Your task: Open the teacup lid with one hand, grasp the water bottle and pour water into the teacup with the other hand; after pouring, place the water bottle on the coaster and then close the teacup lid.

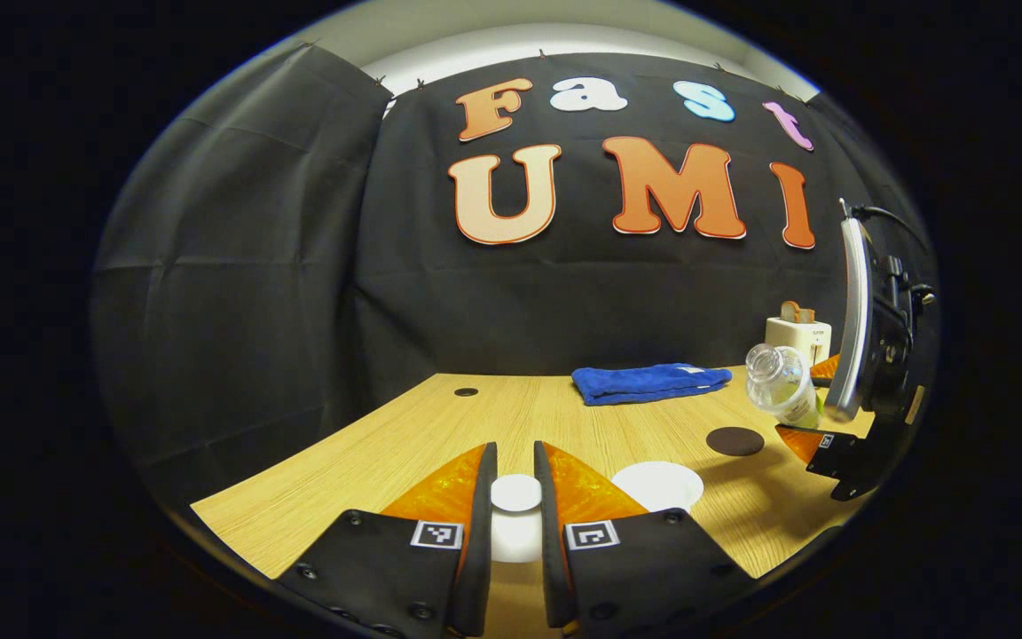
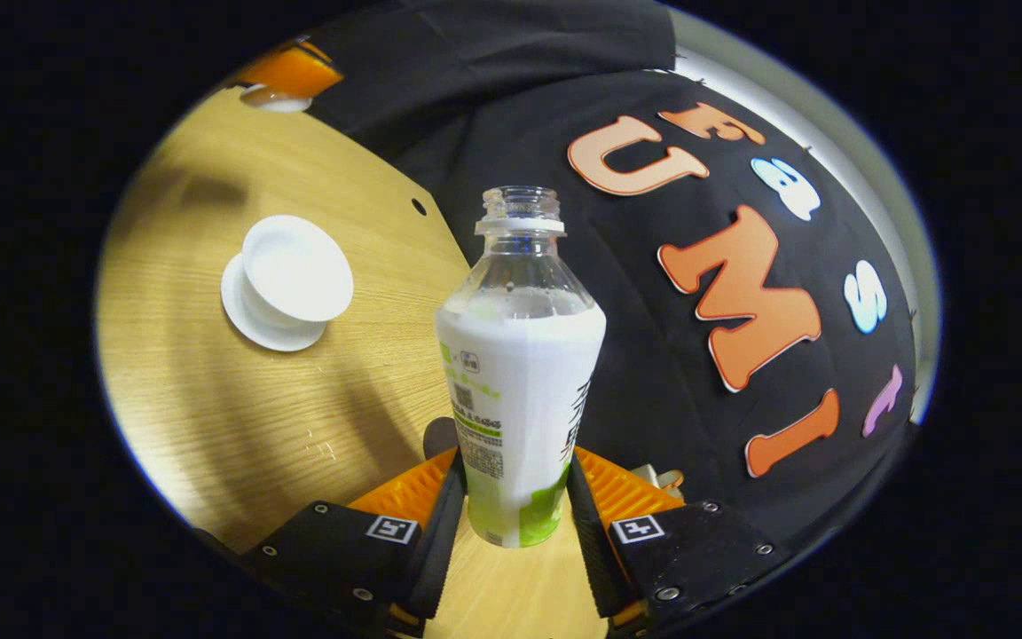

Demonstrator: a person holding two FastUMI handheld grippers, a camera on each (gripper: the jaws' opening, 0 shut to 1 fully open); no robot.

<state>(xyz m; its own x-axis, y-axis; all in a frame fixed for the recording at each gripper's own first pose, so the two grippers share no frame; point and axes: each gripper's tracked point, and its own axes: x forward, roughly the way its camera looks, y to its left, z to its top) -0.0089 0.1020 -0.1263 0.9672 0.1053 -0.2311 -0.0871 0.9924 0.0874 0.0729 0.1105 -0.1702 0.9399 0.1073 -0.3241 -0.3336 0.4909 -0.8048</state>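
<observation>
In the left gripper view, the left gripper (image 1: 515, 497) sits low over the near edge of the wooden table (image 1: 404, 444). Its two fingers stand narrow, closed on the round knob of the teacup lid (image 1: 515, 493), which shows between them; more of the white lid is seen just below the knob, between the fingers. Just beside the fingers, toward the table's right side, lies the open white teacup (image 1: 658, 485), seen from above as a pale disc. Beyond it, a dark round coaster (image 1: 735, 440) lies flat on the table, apart from the cup. A folded blue towel (image 1: 648, 382) rests near the table's far edge, and a small white toaster (image 1: 799, 337) stands at the far right corner. Near the table's right edge the right gripper (image 1: 808, 404) holds the water bottle (image 1: 779, 383) tilted, its open mouth pointing up and to the left, above the coaster's side of the table.

In the right gripper view, the right gripper (image 2: 515, 506) has both fingers pressed on the lower sides of the water bottle (image 2: 520, 390). The bottle has no cap; its neck is clear and its body carries a white and green label. The table (image 2: 236, 417) fills the left of this view, slanted. On it stands the open teacup (image 2: 296, 272) on a white saucer (image 2: 258, 328), well apart from the bottle. Part of the coaster (image 2: 440, 435) peeks out behind the bottle's left side.
</observation>
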